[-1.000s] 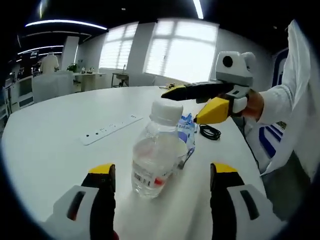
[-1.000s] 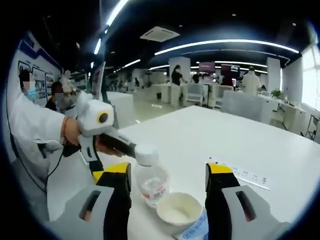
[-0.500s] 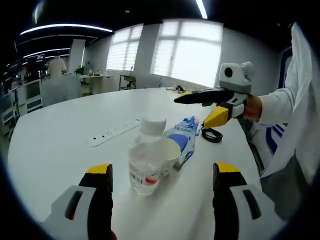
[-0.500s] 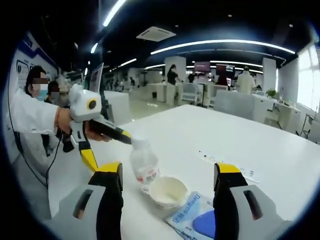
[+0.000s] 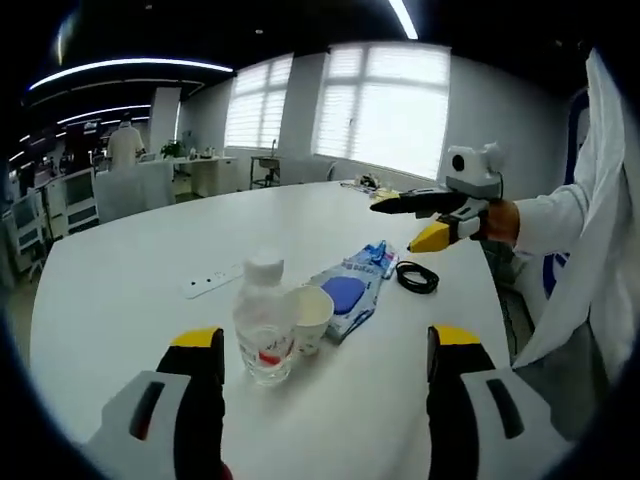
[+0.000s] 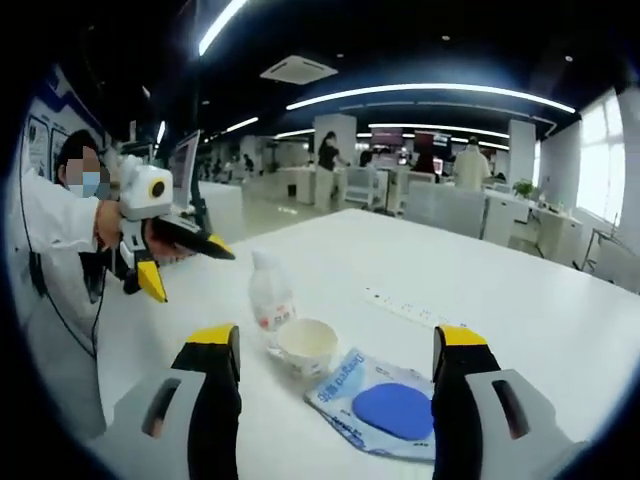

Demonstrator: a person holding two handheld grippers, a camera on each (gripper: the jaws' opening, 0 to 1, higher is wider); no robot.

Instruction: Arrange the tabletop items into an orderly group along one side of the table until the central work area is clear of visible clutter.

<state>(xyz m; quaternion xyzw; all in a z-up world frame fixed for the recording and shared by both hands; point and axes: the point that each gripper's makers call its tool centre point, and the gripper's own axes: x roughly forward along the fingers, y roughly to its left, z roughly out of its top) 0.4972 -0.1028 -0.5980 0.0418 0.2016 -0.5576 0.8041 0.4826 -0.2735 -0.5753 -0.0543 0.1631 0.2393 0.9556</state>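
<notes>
A clear water bottle point(image 5: 262, 322) with a white cap stands upright on the white table point(image 5: 110, 270). A white paper cup point(image 5: 311, 316) sits right beside it, and a blue-and-white packet point(image 5: 350, 290) lies flat just past the cup. My left gripper point(image 5: 325, 340) is open, short of the bottle with nothing between its jaws. My right gripper point(image 5: 393, 227) hovers open above the table's far side, held by a hand. The right gripper view has the bottle point(image 6: 270, 296), cup point(image 6: 307, 346) and packet point(image 6: 385, 408) ahead of my open right gripper point(image 6: 335, 342), and my left gripper point(image 6: 195, 275) open at the left.
A black cable coil point(image 5: 416, 277) lies near the packet at the table edge. A white power strip point(image 5: 214, 282) lies further in on the table point(image 6: 520, 300), and it appears again as the power strip point(image 6: 408, 309) behind the cup. A person in white sleeves stands at the edge.
Both grippers have drawn back from the bottle, which now looks smaller and farther off. The bottle, cup and packet stay grouped together on the table.
</notes>
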